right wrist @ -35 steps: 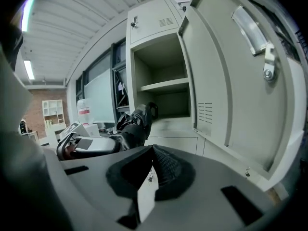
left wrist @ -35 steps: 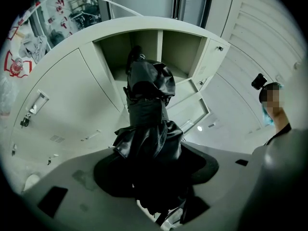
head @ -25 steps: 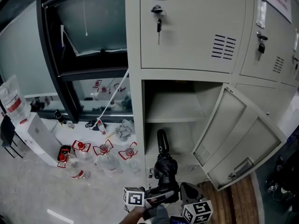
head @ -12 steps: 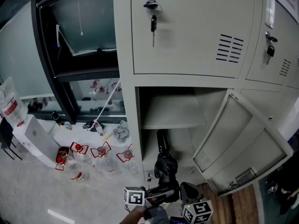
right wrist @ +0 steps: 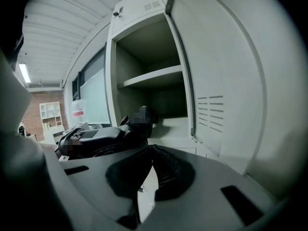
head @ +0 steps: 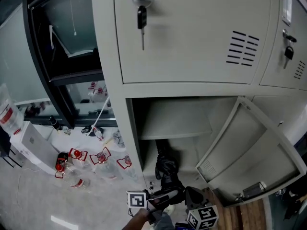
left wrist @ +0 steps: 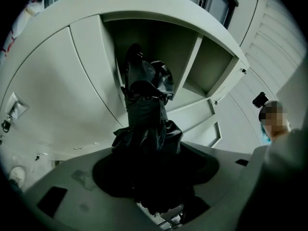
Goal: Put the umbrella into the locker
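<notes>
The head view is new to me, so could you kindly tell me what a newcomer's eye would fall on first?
The black folded umbrella stands out at bottom centre, clamped in the left gripper and pointing into the lower compartment of the grey locker. The locker's door hangs wide open to the right. A key dangles from the shut upper door.
</notes>
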The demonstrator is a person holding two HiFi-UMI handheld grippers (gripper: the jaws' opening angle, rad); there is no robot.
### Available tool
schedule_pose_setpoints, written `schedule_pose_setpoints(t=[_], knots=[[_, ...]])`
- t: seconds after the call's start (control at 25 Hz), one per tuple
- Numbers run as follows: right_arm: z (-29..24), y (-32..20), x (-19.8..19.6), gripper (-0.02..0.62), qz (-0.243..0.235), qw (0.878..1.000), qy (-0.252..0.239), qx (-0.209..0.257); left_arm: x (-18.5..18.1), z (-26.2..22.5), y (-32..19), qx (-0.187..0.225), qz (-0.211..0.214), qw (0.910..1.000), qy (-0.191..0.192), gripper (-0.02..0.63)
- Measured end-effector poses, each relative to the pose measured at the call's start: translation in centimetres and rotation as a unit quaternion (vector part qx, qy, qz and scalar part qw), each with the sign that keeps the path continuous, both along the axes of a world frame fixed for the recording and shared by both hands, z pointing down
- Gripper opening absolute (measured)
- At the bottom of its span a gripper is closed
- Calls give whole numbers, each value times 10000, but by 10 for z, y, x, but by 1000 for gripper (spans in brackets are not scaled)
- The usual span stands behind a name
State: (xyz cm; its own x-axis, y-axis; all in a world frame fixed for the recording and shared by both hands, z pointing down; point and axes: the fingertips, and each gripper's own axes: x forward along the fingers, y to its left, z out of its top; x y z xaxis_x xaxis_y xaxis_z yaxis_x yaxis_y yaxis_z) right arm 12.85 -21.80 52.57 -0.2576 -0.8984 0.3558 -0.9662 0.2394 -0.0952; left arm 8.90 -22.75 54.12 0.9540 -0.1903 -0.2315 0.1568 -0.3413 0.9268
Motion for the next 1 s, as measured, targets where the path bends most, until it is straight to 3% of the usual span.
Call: schedule_pose_setpoints(t=[0.44, 1.0], knots=[[7, -18, 10, 2, 26, 10000, 10, -73, 7, 3, -36, -208, -117, 9997, -98, 265], [19, -20, 20, 2, 46, 9996, -68, -269, 11, -6, -64, -512, -93, 9975, 476, 270]])
